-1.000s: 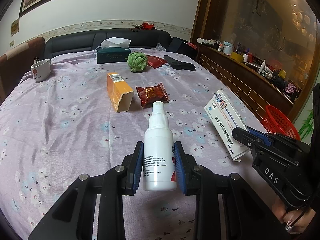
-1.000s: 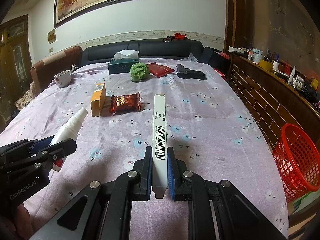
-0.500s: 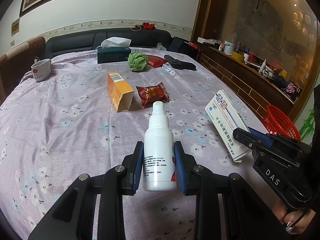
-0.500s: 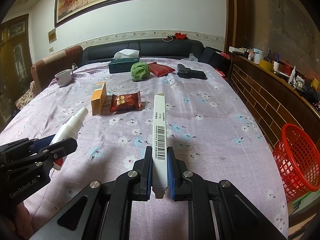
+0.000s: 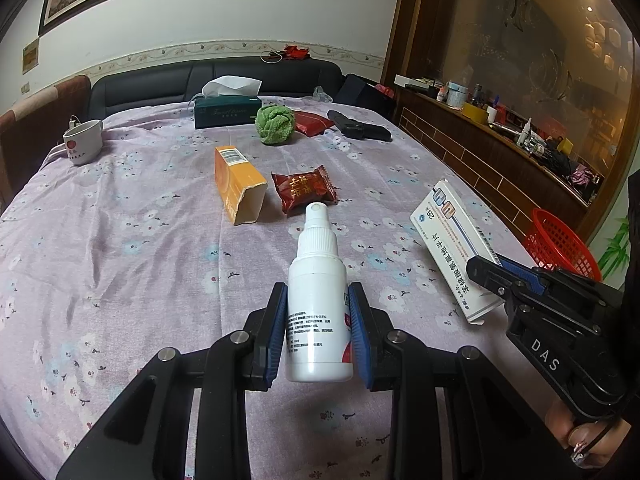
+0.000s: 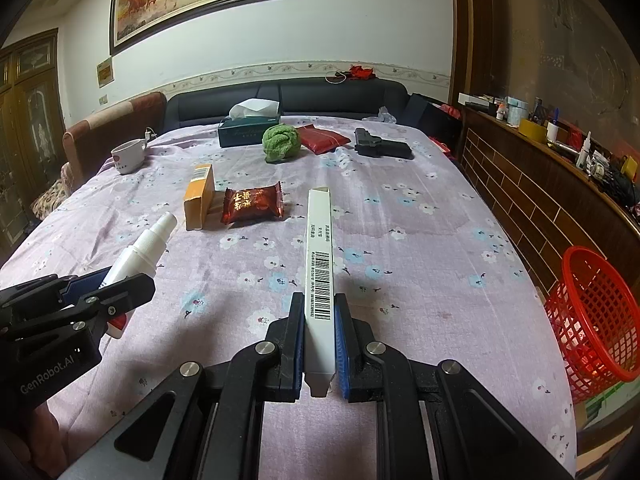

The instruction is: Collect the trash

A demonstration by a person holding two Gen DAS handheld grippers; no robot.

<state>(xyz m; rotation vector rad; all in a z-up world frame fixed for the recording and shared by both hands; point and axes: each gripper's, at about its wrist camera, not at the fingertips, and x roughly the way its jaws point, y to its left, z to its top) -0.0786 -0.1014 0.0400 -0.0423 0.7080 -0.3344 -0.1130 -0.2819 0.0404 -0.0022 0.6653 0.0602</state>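
Nearest: left gripper [image 5: 318, 332] clamps spray bottle [image 5: 318, 300] at mid-body; smooth plastic, prob. light, so we grip firmly. Right gripper [image 6: 319, 350] pinches medicine box [image 6: 320, 276] edgewise; thin card, crushable. Both above table [image 6: 420, 216]; red basket [image 6: 592, 316] farther right.

White spray bottle [image 5: 318, 300]; orange box [image 5: 236, 184]; red basket [image 6: 596, 316]; lilac flower-print tablecloth [image 5: 120, 240]; green cloth ball [image 5: 275, 124]

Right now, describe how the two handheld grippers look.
Both are matte black plastic frames with silver bolt heads and blue ribbed pads on the fingers. The left gripper carries white "GenRobot.AI" lettering; the right gripper is marked "DAS". No cables or sleeves are clearly visible.
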